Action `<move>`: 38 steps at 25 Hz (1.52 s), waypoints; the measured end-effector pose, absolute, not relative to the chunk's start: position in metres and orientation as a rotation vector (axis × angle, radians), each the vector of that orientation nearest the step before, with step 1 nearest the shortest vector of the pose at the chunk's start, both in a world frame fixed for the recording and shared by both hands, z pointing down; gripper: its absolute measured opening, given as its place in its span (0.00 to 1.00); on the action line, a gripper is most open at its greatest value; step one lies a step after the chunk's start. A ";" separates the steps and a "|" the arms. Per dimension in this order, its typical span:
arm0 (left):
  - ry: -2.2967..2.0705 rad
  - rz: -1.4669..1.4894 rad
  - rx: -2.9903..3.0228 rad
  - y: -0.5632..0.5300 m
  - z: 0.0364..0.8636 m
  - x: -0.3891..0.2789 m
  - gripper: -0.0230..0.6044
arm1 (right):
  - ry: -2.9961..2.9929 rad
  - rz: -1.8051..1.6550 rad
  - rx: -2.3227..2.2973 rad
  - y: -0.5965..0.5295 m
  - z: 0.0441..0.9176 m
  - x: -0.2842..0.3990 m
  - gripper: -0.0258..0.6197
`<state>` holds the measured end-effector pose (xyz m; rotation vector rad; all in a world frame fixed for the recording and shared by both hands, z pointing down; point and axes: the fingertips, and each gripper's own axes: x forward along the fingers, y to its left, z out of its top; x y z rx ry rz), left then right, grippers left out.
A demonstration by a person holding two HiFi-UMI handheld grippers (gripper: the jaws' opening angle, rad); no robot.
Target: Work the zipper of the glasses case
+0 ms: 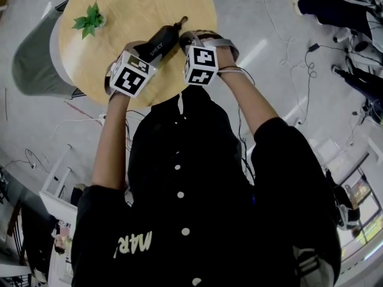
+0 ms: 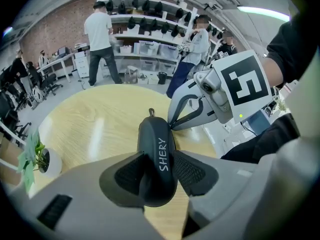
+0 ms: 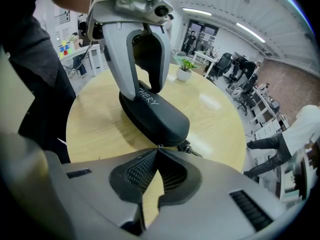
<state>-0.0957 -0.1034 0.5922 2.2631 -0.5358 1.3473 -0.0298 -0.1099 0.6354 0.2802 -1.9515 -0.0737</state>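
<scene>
- Holding the glasses case (image 1: 160,43) (image 2: 159,149) (image 3: 155,116) with my left gripper (image 1: 149,52) (image 2: 160,174) (image 3: 145,84), I have one jaw on each broad side of its near end, and both dark pads press into the shell.
- The case is black with white lettering on its top. It runs straight out from my left jaws, and its far end carries a small stub.
- My right gripper (image 1: 190,40) (image 2: 171,126) (image 3: 158,151) comes in at the case's right edge, near that far end, with its tips against the seam.
- Its jaws are closed all the way, pad against pad. At the very tips sits a small metal bit, the zipper pull (image 3: 160,145), pinched between them right where the case's rounded end meets my jaws.
- From my head, the two grippers sit side by side with the case slanting between them, the left at its lower end and the right beside its upper end.
- Under the case is a round wooden table (image 1: 137,5) (image 2: 90,129) (image 3: 215,119). I cannot tell whether the case touches the top or hangs just clear of it.
- A small potted plant (image 1: 90,21) (image 2: 37,156) (image 3: 185,69) stands well to the case's left.
</scene>
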 end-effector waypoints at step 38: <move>-0.353 1.440 2.154 -0.103 0.588 -0.093 0.32 | -1.929 0.217 0.617 -0.067 0.631 -0.069 0.05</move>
